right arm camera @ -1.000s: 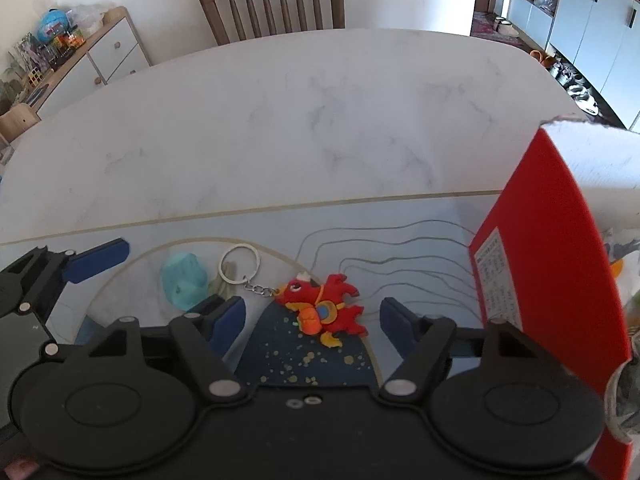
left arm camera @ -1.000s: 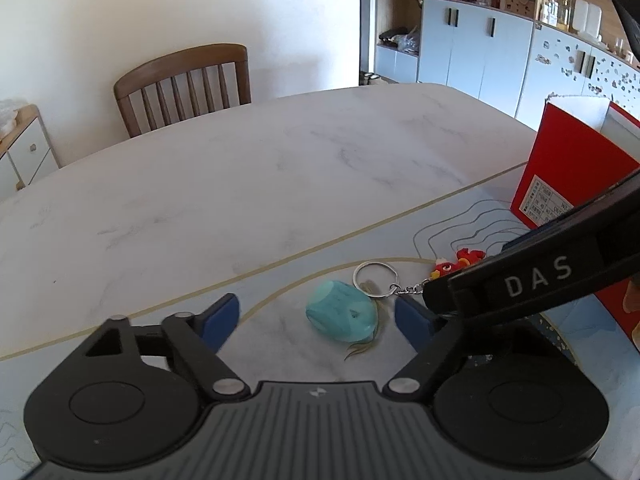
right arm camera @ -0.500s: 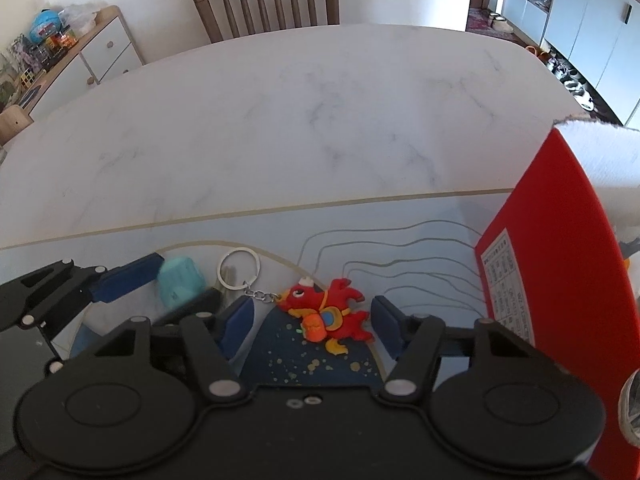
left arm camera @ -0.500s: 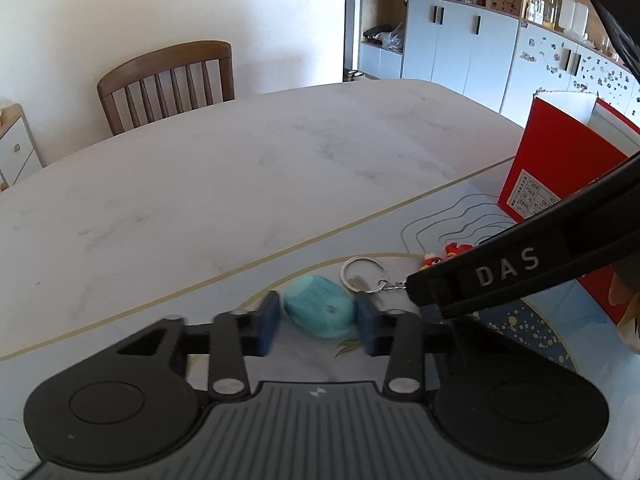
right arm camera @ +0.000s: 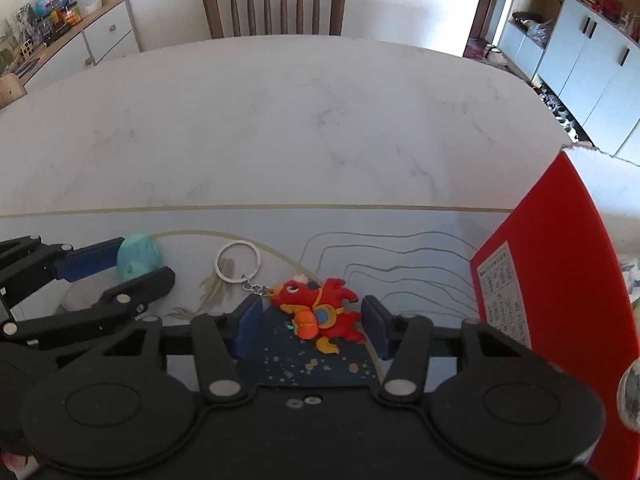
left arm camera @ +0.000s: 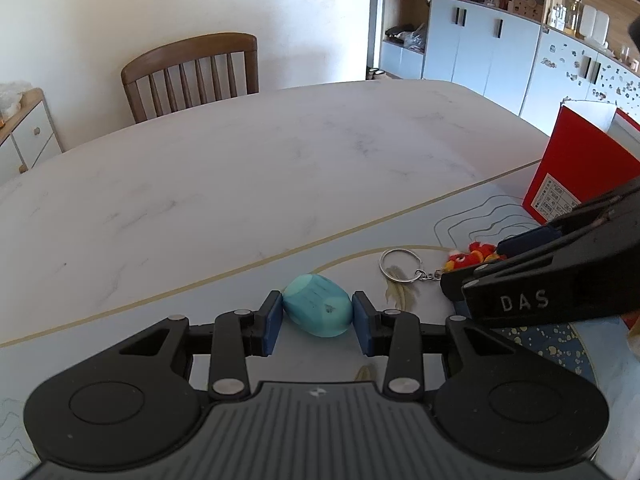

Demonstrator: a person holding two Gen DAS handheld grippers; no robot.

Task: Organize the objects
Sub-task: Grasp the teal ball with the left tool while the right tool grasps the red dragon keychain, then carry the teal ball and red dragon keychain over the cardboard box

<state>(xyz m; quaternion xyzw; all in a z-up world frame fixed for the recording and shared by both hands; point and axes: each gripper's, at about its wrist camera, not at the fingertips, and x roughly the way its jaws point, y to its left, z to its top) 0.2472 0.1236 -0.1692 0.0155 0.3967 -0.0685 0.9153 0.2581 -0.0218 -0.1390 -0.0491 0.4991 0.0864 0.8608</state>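
Observation:
My left gripper (left arm camera: 318, 322) is shut on a teal egg-shaped toy (left arm camera: 318, 311), its blue pads touching both sides, low over the printed mat (left arm camera: 460, 216). The toy also shows in the right wrist view (right arm camera: 138, 254). A red dragon keychain (right arm camera: 320, 308) with a metal ring (right arm camera: 238, 260) lies on the mat. My right gripper (right arm camera: 312, 322) has closed to the two sides of the dragon; its pads sit at the figure's edges. The ring also shows in the left wrist view (left arm camera: 398, 266), with the dragon (left arm camera: 470, 258) partly hidden behind my right gripper.
A red open box (right arm camera: 556, 280) stands at the right on the mat. The white marble table (right arm camera: 300, 120) stretches beyond. A wooden chair (right arm camera: 274, 0) stands at the far edge. Cabinets (left arm camera: 480, 48) line the right wall.
My left gripper closed on the teal toy and lifted slightly. My right gripper narrowed its fingers around the red dragon and moved closer to it.

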